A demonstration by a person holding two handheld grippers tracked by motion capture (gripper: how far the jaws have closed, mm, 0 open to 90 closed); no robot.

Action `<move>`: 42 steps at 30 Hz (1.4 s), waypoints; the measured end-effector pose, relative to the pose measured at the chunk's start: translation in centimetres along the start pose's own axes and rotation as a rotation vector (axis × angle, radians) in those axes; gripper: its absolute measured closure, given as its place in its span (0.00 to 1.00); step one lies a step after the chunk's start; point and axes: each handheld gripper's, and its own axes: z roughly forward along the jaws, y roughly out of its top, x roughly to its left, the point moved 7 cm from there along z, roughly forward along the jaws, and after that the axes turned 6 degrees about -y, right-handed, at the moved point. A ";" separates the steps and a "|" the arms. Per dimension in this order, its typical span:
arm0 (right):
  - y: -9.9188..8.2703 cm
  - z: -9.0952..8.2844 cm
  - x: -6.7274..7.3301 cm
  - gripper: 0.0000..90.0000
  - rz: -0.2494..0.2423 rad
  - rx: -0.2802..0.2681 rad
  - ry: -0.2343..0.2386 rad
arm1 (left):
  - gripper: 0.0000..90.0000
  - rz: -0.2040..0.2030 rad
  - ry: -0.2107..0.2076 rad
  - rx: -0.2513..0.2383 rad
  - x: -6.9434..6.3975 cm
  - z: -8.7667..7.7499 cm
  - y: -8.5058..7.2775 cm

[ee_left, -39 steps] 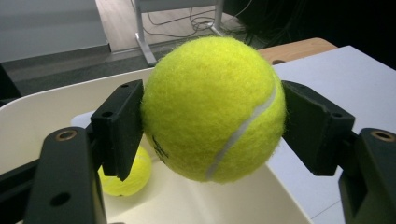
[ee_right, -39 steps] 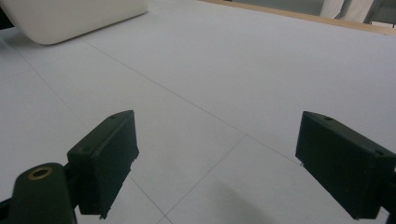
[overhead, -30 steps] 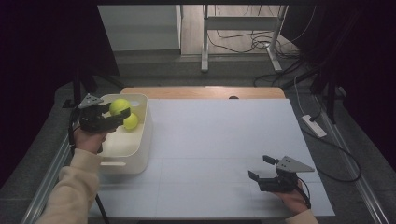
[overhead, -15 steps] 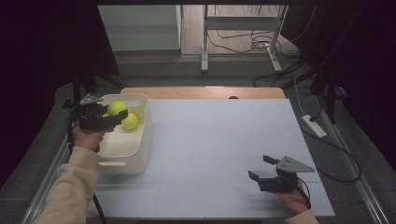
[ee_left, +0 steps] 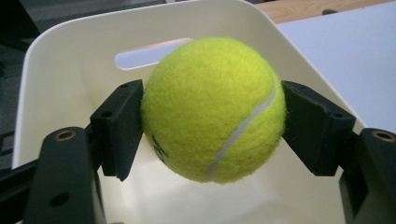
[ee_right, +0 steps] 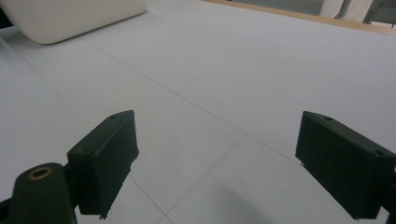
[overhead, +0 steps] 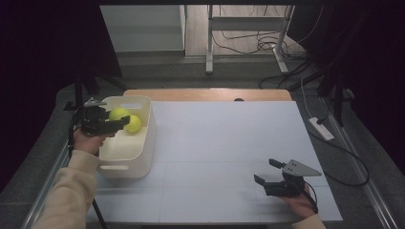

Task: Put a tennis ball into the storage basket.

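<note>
Left tool (overhead: 125, 121) now farther left over bin (overhead: 143, 157), clamping ball (ee_left: 213, 109); right tool (overhead: 265, 172) wide open.

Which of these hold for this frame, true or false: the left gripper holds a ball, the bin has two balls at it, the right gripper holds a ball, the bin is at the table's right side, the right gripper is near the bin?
1. The left gripper holds a ball. True.
2. Two balls are at the bin: the held one and a second ball. True.
3. The right gripper holds a ball. False: its jaws are open with nothing between them.
4. The bin is at the table's right side. False: it is at the left edge.
5. The right gripper is near the bin. False: it is low at the near right corner.
</note>
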 end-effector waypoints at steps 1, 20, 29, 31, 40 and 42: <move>0.0 0.0 0.0 0.14 0.000 0.000 0.000 | 0.29 -0.002 0.003 0.003 0.1 -0.1 0.0; 0.0 0.0 0.0 0.14 -0.003 0.001 0.000 | 0.17 0.005 0.029 -0.024 0.0 -0.5 0.2; 0.0 0.0 0.0 0.14 -0.005 0.001 0.000 | 0.12 0.025 -0.037 -0.076 -1.2 -1.1 0.6; 0.0 0.0 0.0 0.14 -0.006 0.001 -0.001 | 0.12 0.032 -0.051 -0.080 -1.6 -1.1 0.6; 0.0 -0.1 -0.1 0.14 -0.004 -0.001 -0.002 | 0.13 0.049 -0.111 -0.118 -3.1 -1.6 0.7; 0.0 -0.1 -0.1 0.14 -0.004 -0.001 -0.003 | 0.13 0.048 -0.138 -0.129 -3.5 -1.7 0.7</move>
